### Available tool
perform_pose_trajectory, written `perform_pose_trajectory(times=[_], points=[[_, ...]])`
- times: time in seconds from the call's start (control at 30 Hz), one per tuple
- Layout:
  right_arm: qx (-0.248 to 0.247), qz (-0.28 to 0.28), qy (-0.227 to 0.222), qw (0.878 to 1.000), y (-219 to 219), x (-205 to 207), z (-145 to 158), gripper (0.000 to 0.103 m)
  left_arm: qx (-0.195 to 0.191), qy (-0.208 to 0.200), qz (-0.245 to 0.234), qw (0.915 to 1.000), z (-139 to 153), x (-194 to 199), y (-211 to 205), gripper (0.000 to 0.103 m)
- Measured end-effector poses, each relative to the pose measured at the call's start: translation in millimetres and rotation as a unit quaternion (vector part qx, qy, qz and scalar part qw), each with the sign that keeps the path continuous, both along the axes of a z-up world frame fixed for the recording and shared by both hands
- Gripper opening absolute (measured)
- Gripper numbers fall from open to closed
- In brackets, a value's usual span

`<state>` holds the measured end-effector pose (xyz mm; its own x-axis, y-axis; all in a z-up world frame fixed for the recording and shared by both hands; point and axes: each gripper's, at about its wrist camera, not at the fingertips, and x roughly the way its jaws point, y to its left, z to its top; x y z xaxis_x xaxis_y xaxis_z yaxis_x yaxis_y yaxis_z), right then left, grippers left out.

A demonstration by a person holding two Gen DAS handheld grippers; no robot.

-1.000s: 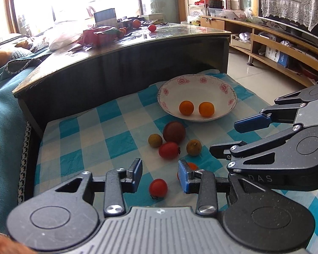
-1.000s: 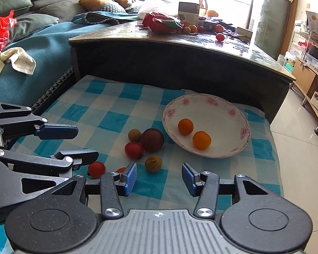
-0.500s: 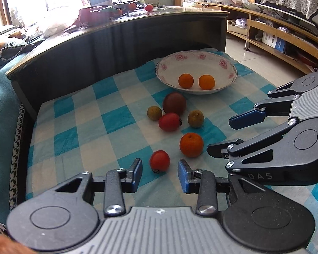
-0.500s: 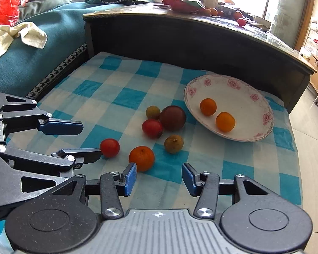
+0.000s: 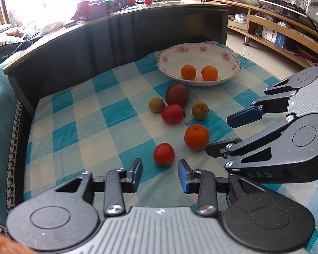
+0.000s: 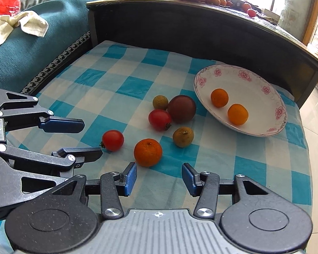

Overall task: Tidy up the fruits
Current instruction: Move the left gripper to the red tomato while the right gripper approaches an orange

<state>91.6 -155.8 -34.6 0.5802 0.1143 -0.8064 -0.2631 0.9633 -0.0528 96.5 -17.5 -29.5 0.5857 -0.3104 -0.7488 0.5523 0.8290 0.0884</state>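
Both sets of jaws spread, empty. Small tomato (image 5: 163, 154) just ahead of left gripper (image 5: 160, 176); orange (image 6: 148, 152) just ahead of right gripper (image 6: 159, 178), a bit left. Tomato prob. soft, smooth: pinch gently across middle. Orange firmer.

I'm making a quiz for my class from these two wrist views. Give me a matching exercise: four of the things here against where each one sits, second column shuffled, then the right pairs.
Things
1. two small oranges
2. large orange
3. dark purple fruit
4. left claw

Places
A. on the checked cloth, just ahead of the right claw
B. inside the flowered bowl
C. open, right behind the nearest red tomato
D. on the cloth, close beside the bowl's near rim

Pairs: 1-B, 2-A, 3-D, 4-C
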Motion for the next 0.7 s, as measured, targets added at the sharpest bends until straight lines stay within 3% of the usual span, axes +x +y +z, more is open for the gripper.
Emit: perform_pose_trajectory(times=[0.7], points=[[0.027,0.018,0.02,0.999,-10.5,6.1,-8.2,0.042,0.017,-0.005,-0.036,0.9992,-13.2,-6.4,5.0,0.047]])
